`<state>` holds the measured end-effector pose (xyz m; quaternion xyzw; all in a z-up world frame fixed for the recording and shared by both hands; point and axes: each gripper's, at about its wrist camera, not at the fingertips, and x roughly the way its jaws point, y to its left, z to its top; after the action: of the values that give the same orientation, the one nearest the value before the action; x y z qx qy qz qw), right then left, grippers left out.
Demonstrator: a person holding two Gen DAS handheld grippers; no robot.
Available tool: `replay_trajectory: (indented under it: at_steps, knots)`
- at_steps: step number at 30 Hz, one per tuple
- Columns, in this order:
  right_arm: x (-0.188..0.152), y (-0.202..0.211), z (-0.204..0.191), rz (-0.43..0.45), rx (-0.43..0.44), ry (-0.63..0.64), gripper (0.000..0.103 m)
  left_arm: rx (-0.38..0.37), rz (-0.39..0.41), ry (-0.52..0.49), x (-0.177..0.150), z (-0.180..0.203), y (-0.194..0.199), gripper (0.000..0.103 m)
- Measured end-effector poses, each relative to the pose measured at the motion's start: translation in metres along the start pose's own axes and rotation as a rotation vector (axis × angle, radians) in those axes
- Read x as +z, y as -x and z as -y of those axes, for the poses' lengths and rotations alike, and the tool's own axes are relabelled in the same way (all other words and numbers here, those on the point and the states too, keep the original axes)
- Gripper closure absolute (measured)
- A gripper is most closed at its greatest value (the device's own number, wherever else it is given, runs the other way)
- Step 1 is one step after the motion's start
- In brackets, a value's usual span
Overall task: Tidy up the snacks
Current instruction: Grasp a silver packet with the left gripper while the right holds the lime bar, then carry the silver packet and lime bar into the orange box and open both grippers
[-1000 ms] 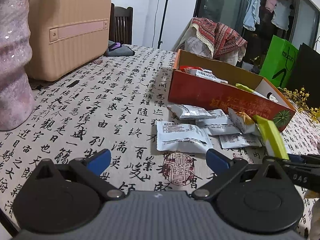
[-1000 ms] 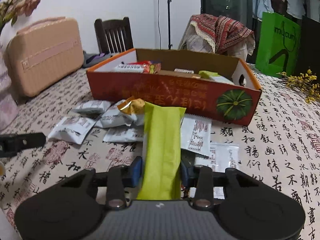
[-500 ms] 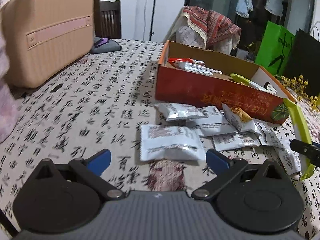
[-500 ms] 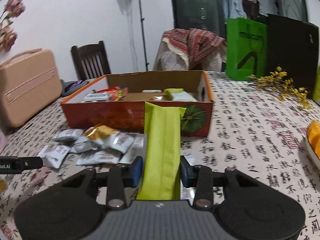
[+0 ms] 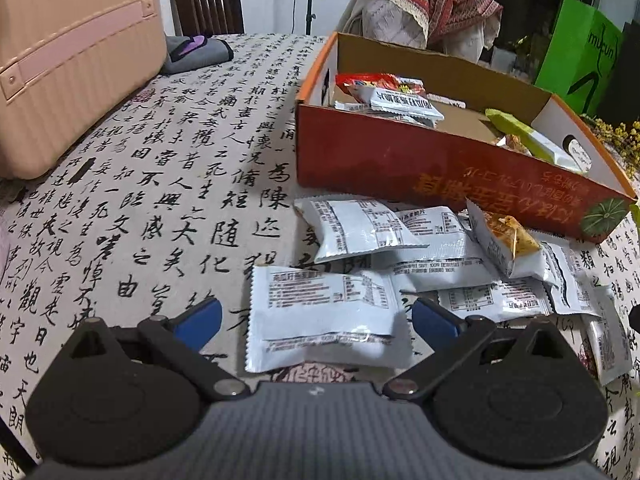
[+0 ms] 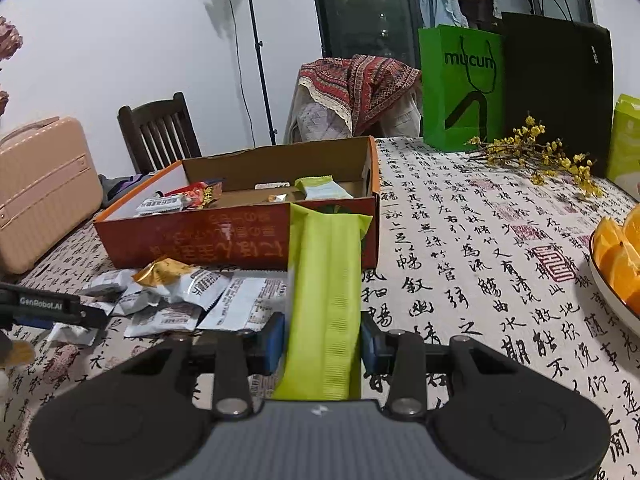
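An open orange cardboard box [image 5: 400,160] holds a few snack packets; it also shows in the right wrist view [image 6: 200,240]. Several silver-white snack packets lie on the table in front of it. My left gripper [image 5: 316,320] is open, its blue fingers either side of the nearest white packet [image 5: 324,316], close above the table. My right gripper [image 6: 324,340] is shut on a long green snack packet [image 6: 326,288], held above the table before the box's right end. The left gripper's finger [image 6: 48,306] shows at the left of the right wrist view.
A pink suitcase [image 5: 68,52] stands at the table's left. A green bag [image 6: 460,88], yellow flowers [image 6: 536,156] and a bowl of orange slices [image 6: 616,260] are to the right. A chair [image 6: 160,132] stands behind the table.
My left gripper has moved forward and down until the nearest white packet lies between its open fingers. My right gripper has lifted the green packet and swung right, toward the box's right end.
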<state>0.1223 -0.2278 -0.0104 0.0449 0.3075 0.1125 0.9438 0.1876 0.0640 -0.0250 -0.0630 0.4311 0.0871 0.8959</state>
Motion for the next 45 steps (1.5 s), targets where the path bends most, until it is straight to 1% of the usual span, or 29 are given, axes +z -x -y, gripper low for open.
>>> replay_trajectory:
  at_steps: [3, 5, 7, 8, 10, 11, 17, 24, 30, 34, 38, 42, 45]
  knots:
    - [-0.001, -0.001, 0.0, -0.001, 0.008, 0.0, 0.065, 0.018, -0.018, -0.006, 0.0, 0.004, -0.006, 0.0]
    - [0.0, -0.001, 0.0, -0.005, 0.012, 0.002, 0.065, 0.041, -0.011, -0.021, -0.002, 0.006, -0.007, 0.0]
    - [-0.001, -0.002, 0.0, -0.008, 0.015, 0.003, 0.065, 0.04, -0.006, -0.017, -0.004, 0.006, -0.006, 0.0]
    - [-0.001, -0.002, 0.0, -0.009, 0.017, 0.003, 0.065, 0.039, -0.005, -0.014, -0.004, 0.006, -0.005, 0.002]
    - [0.0, -0.003, 0.001, -0.012, 0.019, 0.001, 0.065, 0.042, 0.009, -0.018, -0.005, 0.006, -0.002, 0.011]
    - [0.0, -0.003, 0.002, -0.012, 0.021, -0.001, 0.065, 0.037, 0.019, -0.025, -0.006, 0.007, 0.001, 0.02]
    - [-0.001, -0.001, 0.002, -0.01, 0.03, -0.007, 0.065, 0.025, 0.053, -0.045, -0.013, 0.008, 0.012, 0.026]
    - [-0.003, 0.002, 0.003, -0.006, 0.038, -0.011, 0.065, 0.022, 0.114, -0.057, -0.022, 0.008, 0.033, 0.027]
    - [0.0, 0.008, 0.001, 0.013, 0.044, -0.002, 0.065, -0.007, 0.188, -0.047, -0.021, 0.006, 0.06, 0.027]
    - [0.008, 0.008, -0.003, 0.028, 0.049, 0.004, 0.065, -0.027, 0.223, -0.042, -0.013, 0.011, 0.071, 0.027]
    - [0.02, 0.009, -0.007, 0.061, 0.052, 0.017, 0.065, -0.06, 0.254, -0.022, -0.003, 0.019, 0.078, 0.027]
    - [0.038, 0.007, -0.014, 0.09, 0.065, 0.034, 0.065, -0.1, 0.279, -0.017, 0.009, 0.03, 0.079, 0.027]
    - [0.053, 0.003, -0.018, 0.108, 0.075, 0.04, 0.065, -0.117, 0.293, -0.014, 0.022, 0.038, 0.079, 0.027]
